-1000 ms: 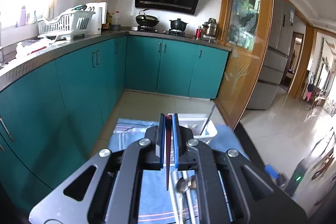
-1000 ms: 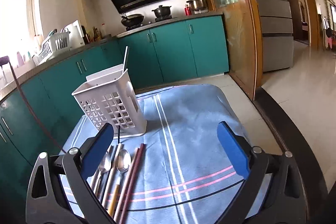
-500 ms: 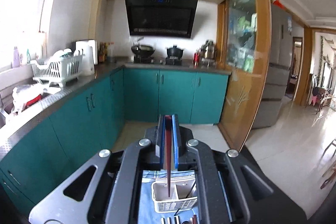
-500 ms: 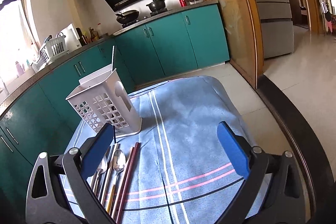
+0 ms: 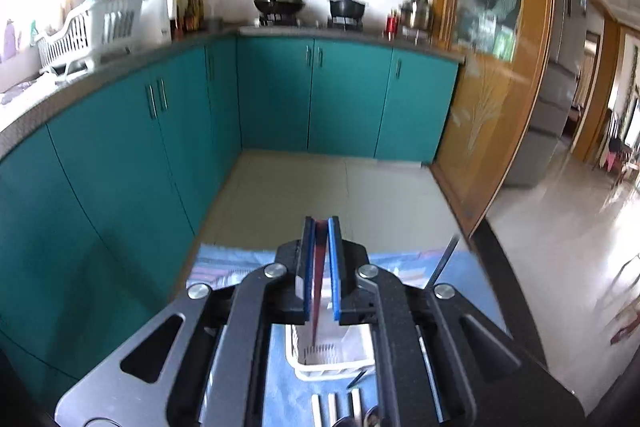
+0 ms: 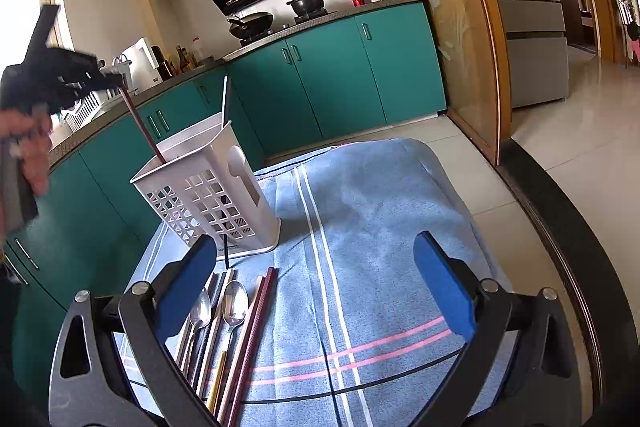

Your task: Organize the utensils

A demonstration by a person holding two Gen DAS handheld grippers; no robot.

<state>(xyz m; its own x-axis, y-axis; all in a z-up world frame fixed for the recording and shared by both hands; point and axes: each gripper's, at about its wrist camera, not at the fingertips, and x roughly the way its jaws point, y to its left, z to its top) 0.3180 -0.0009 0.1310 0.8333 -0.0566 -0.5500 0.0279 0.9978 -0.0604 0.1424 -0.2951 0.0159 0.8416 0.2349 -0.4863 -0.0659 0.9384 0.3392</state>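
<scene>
Right wrist view, left tool (image 6: 114, 81) pinching chopstick (image 6: 142, 125), near-upright, tip down, probably just inside caddy (image 6: 208, 195), right tool (image 6: 316, 287) spread wide.

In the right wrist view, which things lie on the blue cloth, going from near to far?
Right claw → spoons and chopsticks lying flat → white utensil basket → dark red chopstick, held by the left claw.

Table w/ blue striped cloth (image 6: 380, 227) over it. On cloth: white perforated plastic utensil caddy (image 6: 212, 195), upright; just in front, steel spoons (image 6: 234, 303), dark red chopsticks (image 6: 256, 319), lying side by side.
</scene>
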